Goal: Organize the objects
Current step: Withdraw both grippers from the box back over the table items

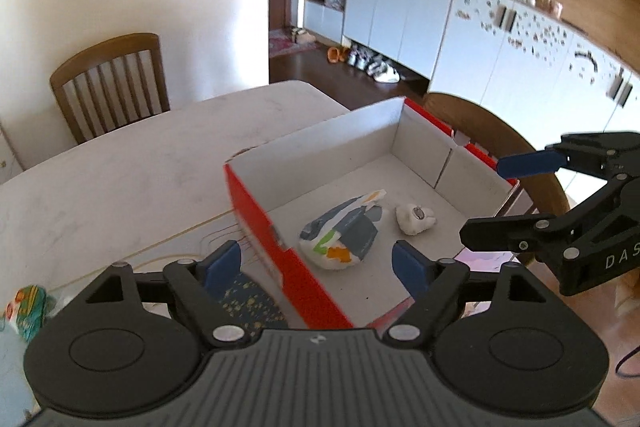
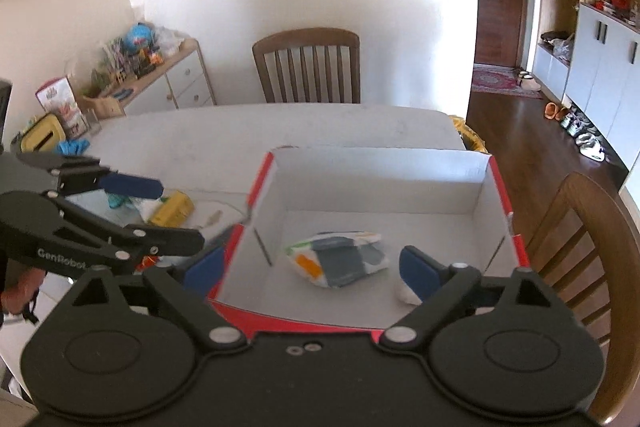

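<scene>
A red cardboard box (image 1: 256,223) with a white inside stands on the white table (image 1: 132,163); it also shows in the right wrist view (image 2: 496,167). In it lie a white, grey and orange packet (image 1: 342,237) (image 2: 340,259) and a small white lump (image 1: 415,219), partly hidden behind a finger in the right wrist view (image 2: 402,293). My left gripper (image 1: 316,267) is open and empty over the box's near left wall. My right gripper (image 2: 310,265) is open and empty above the box's near edge. Each gripper shows in the other's view (image 1: 492,203) (image 2: 176,215).
On the table left of the box lie a yellow box (image 2: 174,209), wrapped items (image 1: 26,311) and a dark speckled cloth (image 1: 248,303). Wooden chairs (image 2: 308,67) (image 2: 592,255) stand at the far and right sides. A cluttered sideboard (image 2: 152,79) stands left.
</scene>
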